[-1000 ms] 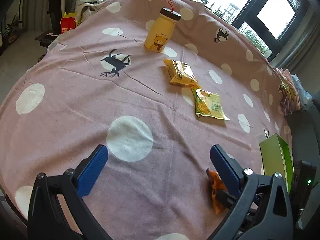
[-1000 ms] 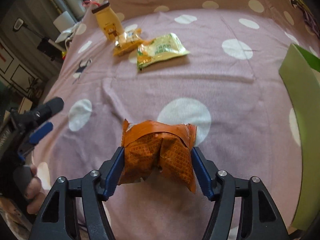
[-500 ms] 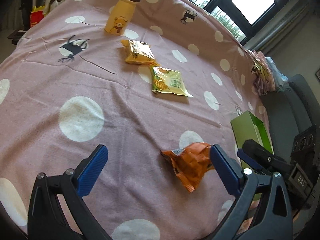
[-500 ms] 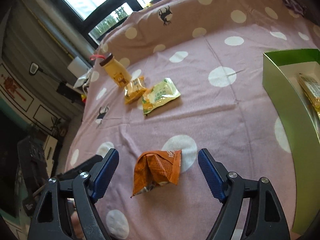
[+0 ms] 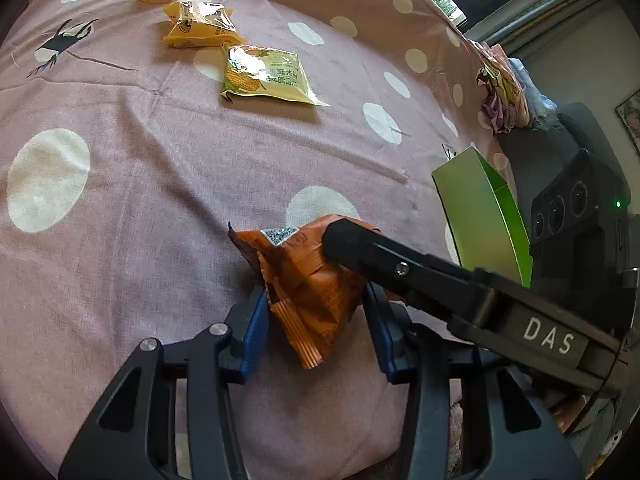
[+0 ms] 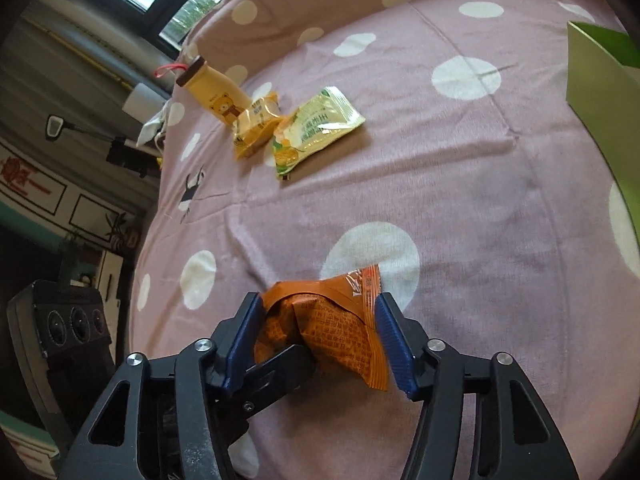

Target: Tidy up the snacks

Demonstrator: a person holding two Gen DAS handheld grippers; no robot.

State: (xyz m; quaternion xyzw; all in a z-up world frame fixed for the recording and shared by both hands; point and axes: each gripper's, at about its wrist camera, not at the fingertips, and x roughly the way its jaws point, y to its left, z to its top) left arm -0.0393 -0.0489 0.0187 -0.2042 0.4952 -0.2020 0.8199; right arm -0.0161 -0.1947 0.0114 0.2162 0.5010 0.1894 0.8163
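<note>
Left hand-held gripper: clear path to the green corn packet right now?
Probably not yet. The left hand-held gripper is shut on the orange packet, which the right one also grips. The cloth between it and the corn packet is bare.

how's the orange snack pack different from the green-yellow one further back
The orange snack pack is crumpled and pinched between both the left gripper and right gripper; the green-yellow pack lies flat on the cloth, untouched. The orange one is puffed up, the green-yellow one thin. Both are sealed foil pouches.
</note>
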